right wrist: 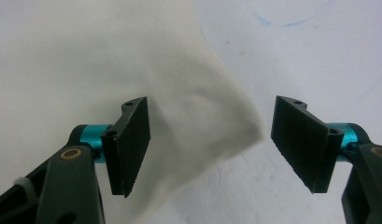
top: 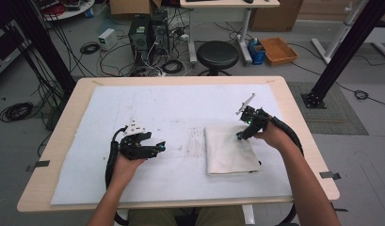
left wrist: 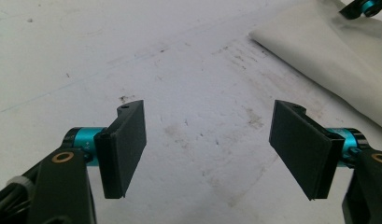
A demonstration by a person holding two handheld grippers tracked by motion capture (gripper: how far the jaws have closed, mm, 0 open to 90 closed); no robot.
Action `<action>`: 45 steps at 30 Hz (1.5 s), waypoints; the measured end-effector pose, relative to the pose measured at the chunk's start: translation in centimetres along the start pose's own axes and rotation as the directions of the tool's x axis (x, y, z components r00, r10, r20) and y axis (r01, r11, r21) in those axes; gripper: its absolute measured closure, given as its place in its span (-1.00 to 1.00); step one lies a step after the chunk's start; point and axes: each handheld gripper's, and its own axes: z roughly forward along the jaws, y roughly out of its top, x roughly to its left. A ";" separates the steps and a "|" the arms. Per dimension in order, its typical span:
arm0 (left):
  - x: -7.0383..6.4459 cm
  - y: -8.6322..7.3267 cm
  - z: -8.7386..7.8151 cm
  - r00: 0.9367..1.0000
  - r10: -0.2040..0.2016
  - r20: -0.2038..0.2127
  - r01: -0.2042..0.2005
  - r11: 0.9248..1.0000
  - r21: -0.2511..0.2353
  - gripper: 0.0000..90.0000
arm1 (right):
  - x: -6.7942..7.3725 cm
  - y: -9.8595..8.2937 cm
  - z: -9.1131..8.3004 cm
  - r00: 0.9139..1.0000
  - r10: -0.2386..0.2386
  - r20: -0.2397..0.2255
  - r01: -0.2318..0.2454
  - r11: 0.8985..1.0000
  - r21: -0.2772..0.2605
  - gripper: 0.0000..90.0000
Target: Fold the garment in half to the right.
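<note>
Jaws spread wide on both, nothing held. Right gripper straddles corner of folded cloth, at 2 o'clock on white mat. Lower till pads flank corner, then pinch all layers. Left gripper idle at 9 o'clock of cloth; could pin its near edge.

Left gripper low over the sheet, jaws wide apart with nothing between them. Bare white sheet under the gap, smudged with grey marks and dark specks. Folded cloth at upper right, well apart from the jaws, lying flat on the sheet. Tip of the right gripper over the cloth's far edge, at the top right corner.
</note>
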 end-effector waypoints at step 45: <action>4.5 0.0 -5.7 0.997 0.068 0.043 -0.066 0.997 -0.033 -0.41 | 1.3 -10.2 -8.1 0.996 0.078 -0.033 -0.085 0.956 -0.281 -0.74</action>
